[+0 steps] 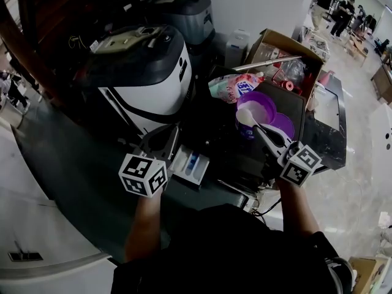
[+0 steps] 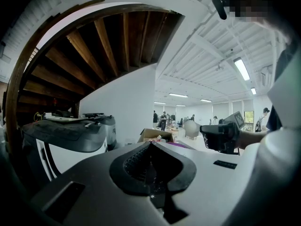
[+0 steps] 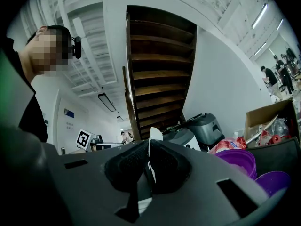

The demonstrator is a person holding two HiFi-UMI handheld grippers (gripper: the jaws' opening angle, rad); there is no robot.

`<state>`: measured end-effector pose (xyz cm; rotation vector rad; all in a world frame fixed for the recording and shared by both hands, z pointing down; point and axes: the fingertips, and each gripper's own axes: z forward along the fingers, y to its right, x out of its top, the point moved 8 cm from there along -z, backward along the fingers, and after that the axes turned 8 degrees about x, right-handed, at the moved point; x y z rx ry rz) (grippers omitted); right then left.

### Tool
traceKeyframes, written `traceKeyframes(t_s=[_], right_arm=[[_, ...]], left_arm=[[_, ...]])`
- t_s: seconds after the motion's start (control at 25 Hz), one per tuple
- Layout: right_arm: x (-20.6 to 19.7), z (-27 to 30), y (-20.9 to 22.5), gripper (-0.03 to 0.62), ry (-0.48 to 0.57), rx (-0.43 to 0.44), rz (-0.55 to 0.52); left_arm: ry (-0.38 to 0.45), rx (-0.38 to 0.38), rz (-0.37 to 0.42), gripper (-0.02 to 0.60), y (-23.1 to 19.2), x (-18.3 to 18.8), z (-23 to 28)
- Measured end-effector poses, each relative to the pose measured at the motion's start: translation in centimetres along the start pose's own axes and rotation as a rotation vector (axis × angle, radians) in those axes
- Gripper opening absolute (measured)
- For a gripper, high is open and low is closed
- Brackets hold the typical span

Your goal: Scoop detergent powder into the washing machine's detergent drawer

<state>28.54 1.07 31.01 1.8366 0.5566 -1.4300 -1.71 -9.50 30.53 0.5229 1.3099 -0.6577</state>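
There are two grippers, the left gripper (image 1: pixel 160 143) and the right gripper (image 1: pixel 262 135). They carry two marker cubes, the left cube (image 1: pixel 143 175) and the right cube (image 1: pixel 300 164). One white scoop (image 1: pixel 248 116) sits between the right jaws. Just beyond those jaws are one purple tub (image 1: pixel 260 103) and one purple lid (image 1: pixel 283 126). Farther ahead lie one detergent bag (image 1: pixel 236 86) and one cardboard box (image 1: pixel 278 48). One open drawer (image 1: pixel 193 164) lies just beside the left jaws. Ahead of them stand two machines, the near machine (image 1: pixel 144 72) and the far machine (image 1: pixel 184 11).
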Motion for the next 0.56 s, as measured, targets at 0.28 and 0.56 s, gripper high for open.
traceKeyframes(t_s=[0.28,0.56], right_arm=[[-0.29,0.55,-0.16,0.020,-0.011,0.014,0.003],[-0.32,0.51,-0.11,0.020,-0.014,0.020,0.012]], left_arm=[[-0.009,0.006,-0.014,0.009,-0.26,-0.44,-0.20],[-0.006,0.002,-0.019,0.009,-0.16,-0.36,-0.18]])
